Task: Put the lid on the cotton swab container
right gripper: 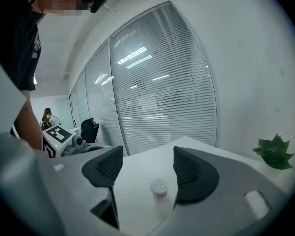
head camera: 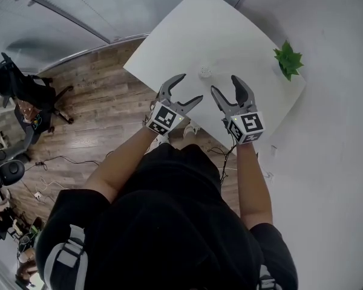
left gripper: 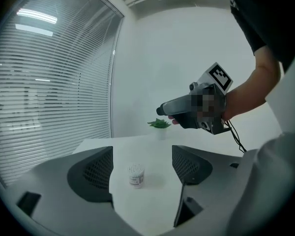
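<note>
Tabletop point(head camera: 187, 41) over wood floor point(head camera: 103, 113) bears cotton swab container point(head camera: 205, 72); left hand-held gripper point(head camera: 192, 86), right hand-held gripper point(head camera: 224, 83) gape empty.

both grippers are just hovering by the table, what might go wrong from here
1. The small white cotton swab container stands open on the white table; a knock from either gripper's fingers could tip it and spill swabs.
2. No lid shows in any view; the left gripper and right gripper are both open and empty, so capping may stall.
</note>
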